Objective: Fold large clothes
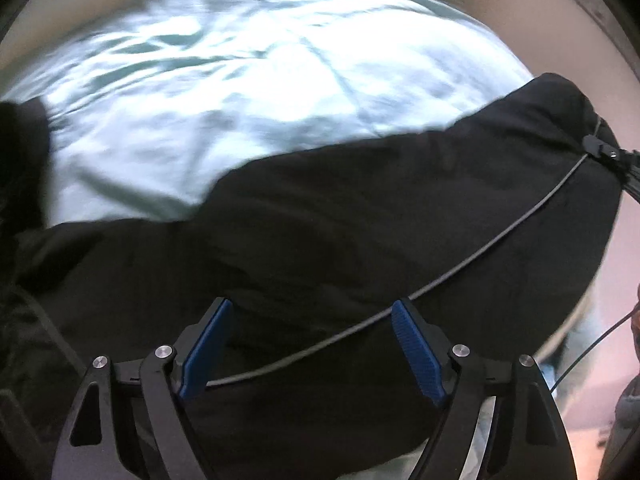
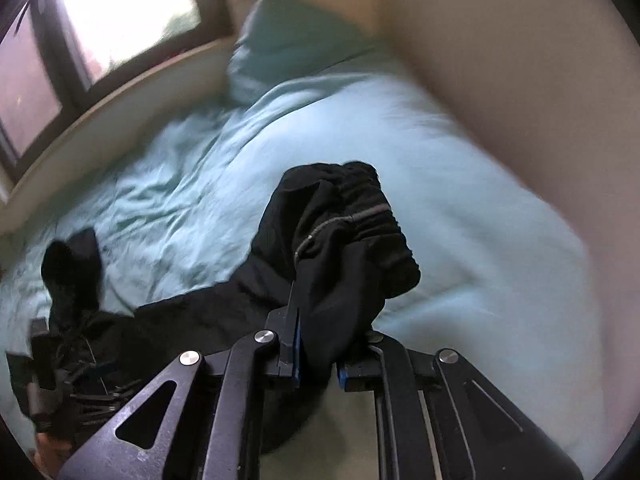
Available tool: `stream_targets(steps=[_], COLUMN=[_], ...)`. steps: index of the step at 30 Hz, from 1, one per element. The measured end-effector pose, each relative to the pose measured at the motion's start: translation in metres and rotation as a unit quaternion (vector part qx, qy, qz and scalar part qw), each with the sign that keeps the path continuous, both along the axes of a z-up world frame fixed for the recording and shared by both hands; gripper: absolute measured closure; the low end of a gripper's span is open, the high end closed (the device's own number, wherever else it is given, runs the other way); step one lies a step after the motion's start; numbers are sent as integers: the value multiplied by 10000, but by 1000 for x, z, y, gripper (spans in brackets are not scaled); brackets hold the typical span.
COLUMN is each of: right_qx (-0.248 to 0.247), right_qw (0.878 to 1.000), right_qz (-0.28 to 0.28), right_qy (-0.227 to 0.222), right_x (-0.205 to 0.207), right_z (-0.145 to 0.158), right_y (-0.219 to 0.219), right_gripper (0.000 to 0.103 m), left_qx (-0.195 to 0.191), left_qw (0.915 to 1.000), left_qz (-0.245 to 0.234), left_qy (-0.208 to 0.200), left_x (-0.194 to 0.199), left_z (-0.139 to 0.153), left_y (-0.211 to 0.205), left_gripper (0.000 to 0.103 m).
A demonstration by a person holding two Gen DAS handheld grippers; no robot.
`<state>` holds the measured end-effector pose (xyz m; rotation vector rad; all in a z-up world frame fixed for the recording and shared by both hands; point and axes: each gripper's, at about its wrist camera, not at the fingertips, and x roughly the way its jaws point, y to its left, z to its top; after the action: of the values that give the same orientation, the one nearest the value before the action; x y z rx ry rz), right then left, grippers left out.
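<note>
A large black garment (image 1: 360,216) lies across a bed with a light teal sheet (image 1: 240,80). My left gripper (image 1: 312,312) hangs open just above the black cloth, blue pads apart, nothing between them. A thin grey cable (image 1: 480,264) runs across the cloth between the fingers. In the right wrist view my right gripper (image 2: 320,320) is shut on a bunched part of the black garment (image 2: 344,232), with its ribbed waistband and a zipper, held up over the sheet (image 2: 440,160). The rest trails down to the left (image 2: 180,320).
A teal pillow (image 2: 288,40) lies at the bed's far end by a window (image 2: 120,8). A pale wall (image 2: 500,60) runs along the bed's right side. The other gripper's black frame (image 2: 44,380) shows at the lower left of the right wrist view.
</note>
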<state>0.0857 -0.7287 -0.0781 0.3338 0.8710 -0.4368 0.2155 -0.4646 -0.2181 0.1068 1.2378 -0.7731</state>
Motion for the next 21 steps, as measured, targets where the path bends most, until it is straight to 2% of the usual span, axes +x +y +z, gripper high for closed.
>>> stream_targets(steps=[2,5,7,9,13,15,18,21], right_qx=[300,530,700,687,579,442,517,364], right_qw=[9991,9954,9915,9908,9954,9978,9958,9895], right_qz=[-292,-557,-688,-744,-383,3,719,1361], right_qy=[14,574,850,903,664,499,229,315], right_x=[-19,-20,-16,-13,-9,-5,11,31], right_z=[-10,-57,-86,-92,-68,-51,-37,-38], right_y=[-14,-24,-30,-33,-16,9,59,119], right_gripper=[89,89,89,89,89,89,89,89], left_qx=[2,582,678,564,123,-5,-30,-25], left_qw=[9998,9970,9965,9973,9998,9997,9981,9945], left_qz=[-129,-95,-122,-129,74,236,563,969], left_qy=[137,507,474,446,162,-8,-266,-405], left_x=[-1,3,2,1,0,-1,-5,-13], left_z=[-14,-66,-81,-73,-31,-10,14,31], left_y=[-15,-35,-37,-30,14,43,92,142], left_gripper=[20,20,20,20,20,20,20,21])
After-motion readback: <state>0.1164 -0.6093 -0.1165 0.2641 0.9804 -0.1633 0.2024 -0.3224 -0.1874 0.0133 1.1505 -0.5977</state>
